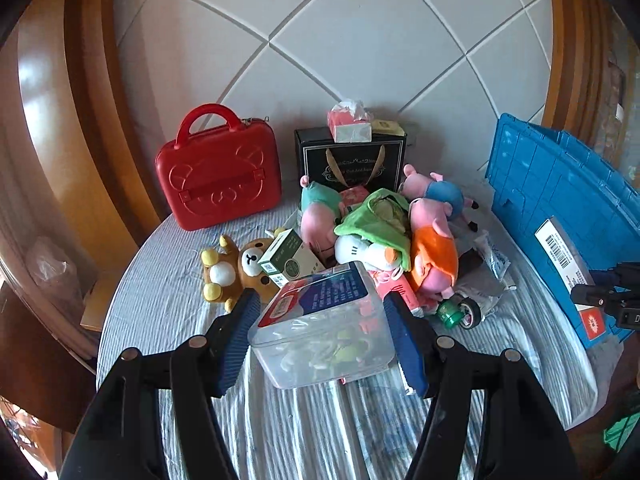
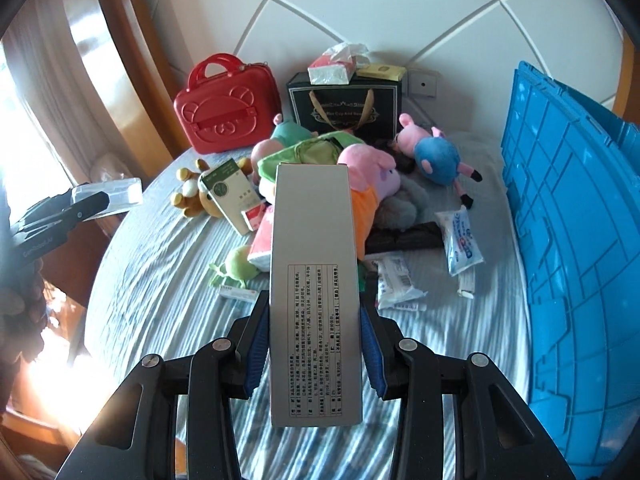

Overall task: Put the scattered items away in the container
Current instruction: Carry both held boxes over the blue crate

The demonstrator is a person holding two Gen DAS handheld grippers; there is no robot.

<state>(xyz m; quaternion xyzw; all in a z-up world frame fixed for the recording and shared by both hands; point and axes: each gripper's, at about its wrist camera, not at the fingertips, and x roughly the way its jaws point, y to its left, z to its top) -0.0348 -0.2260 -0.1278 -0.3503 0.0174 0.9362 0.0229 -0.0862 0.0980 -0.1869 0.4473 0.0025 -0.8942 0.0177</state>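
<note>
In the left wrist view my left gripper (image 1: 320,297) is shut on a clear plastic box (image 1: 324,348) with a blue and red label, held above the bed. My right gripper (image 2: 314,301) is shut on a long silver carton (image 2: 312,216) printed with text, its blue pads (image 2: 256,344) pressing both long sides. The blue crate (image 1: 560,208) stands at the right, tall and ribbed (image 2: 572,248). A pile of plush pigs (image 1: 434,248), a brown bear (image 1: 236,268), a green box (image 1: 290,260) and white wipe packs (image 2: 460,236) lies on the striped bedcover (image 2: 168,272).
A red carry case (image 1: 220,176) and a black gift bag (image 1: 352,160) topped by a tissue pack (image 1: 350,124) stand against the white padded headboard. Wooden framing curves on the left. The other gripper shows at each view's edge: right (image 1: 612,300), left (image 2: 60,212).
</note>
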